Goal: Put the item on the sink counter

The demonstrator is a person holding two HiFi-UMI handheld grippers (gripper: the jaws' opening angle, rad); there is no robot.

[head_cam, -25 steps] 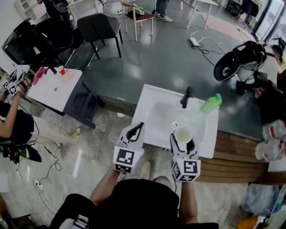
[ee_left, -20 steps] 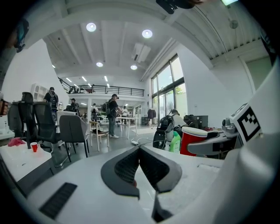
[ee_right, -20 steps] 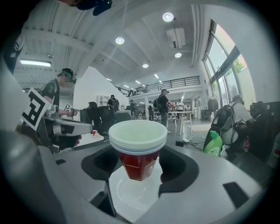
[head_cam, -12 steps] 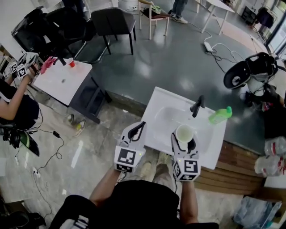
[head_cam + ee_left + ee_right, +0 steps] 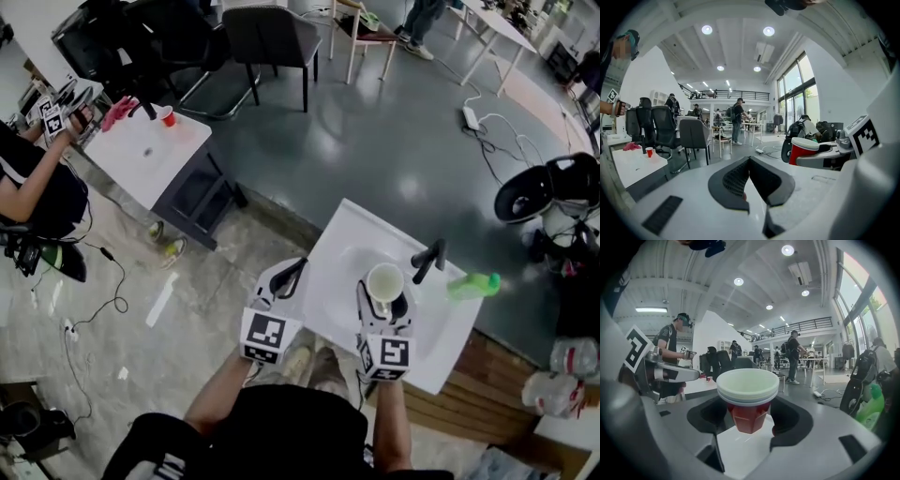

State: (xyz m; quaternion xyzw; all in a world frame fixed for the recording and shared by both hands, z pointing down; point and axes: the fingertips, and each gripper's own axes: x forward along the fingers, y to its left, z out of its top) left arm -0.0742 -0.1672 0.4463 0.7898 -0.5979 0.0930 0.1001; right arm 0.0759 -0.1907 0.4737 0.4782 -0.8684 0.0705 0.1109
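A red plastic cup with a white inside (image 5: 384, 281) stands upright between the jaws of my right gripper (image 5: 384, 300), which is shut on its lower body. The right gripper view shows the cup (image 5: 747, 399) filling the gap of that gripper (image 5: 750, 423). It hangs over the basin of the white sink counter (image 5: 345, 234), just left of the black faucet (image 5: 428, 260). My left gripper (image 5: 286, 277) is level with it over the counter's left edge, jaws together and empty (image 5: 750, 183). The cup (image 5: 802, 150) also shows at right in the left gripper view.
A green bottle (image 5: 473, 283) lies at the counter's right side. A wooden bench (image 5: 497, 394) adjoins the counter. At the far left stand a small white table (image 5: 141, 164) with a little red cup (image 5: 167, 116), chairs and a seated person (image 5: 33, 187).
Across the frames the head view has swung, so the sink counter now sits turned and further right. Both grippers keep their places in view, and the cup stays gripped over the basin.
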